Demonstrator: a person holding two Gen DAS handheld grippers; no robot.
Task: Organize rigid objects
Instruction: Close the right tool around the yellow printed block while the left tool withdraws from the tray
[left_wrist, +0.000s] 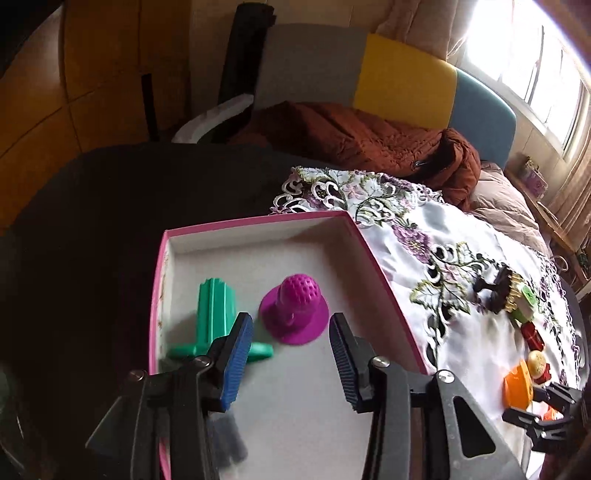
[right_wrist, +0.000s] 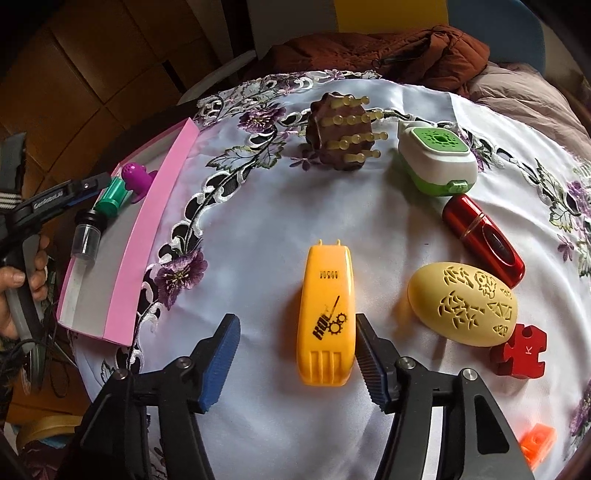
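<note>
On the tabletop's embroidered white cloth (right_wrist: 258, 258), the right gripper (right_wrist: 295, 354) hangs with ribbed blue fingers (right_wrist: 221, 354) parted around the near end of a smooth yellow plastic case (right_wrist: 327, 314), the right finger just beside it. Right of it lie a carved cream egg shape (right_wrist: 461, 304), a glossy red tube (right_wrist: 484, 236) and a red puzzle block (right_wrist: 519, 350). At far left, the left gripper (left_wrist: 291, 362) stands open over the pink-rimmed cardboard box (left_wrist: 255, 221), nothing between its fingers; a ridged green piece (left_wrist: 214, 314) and a dimpled magenta cone (left_wrist: 295, 310) lie inside.
</note>
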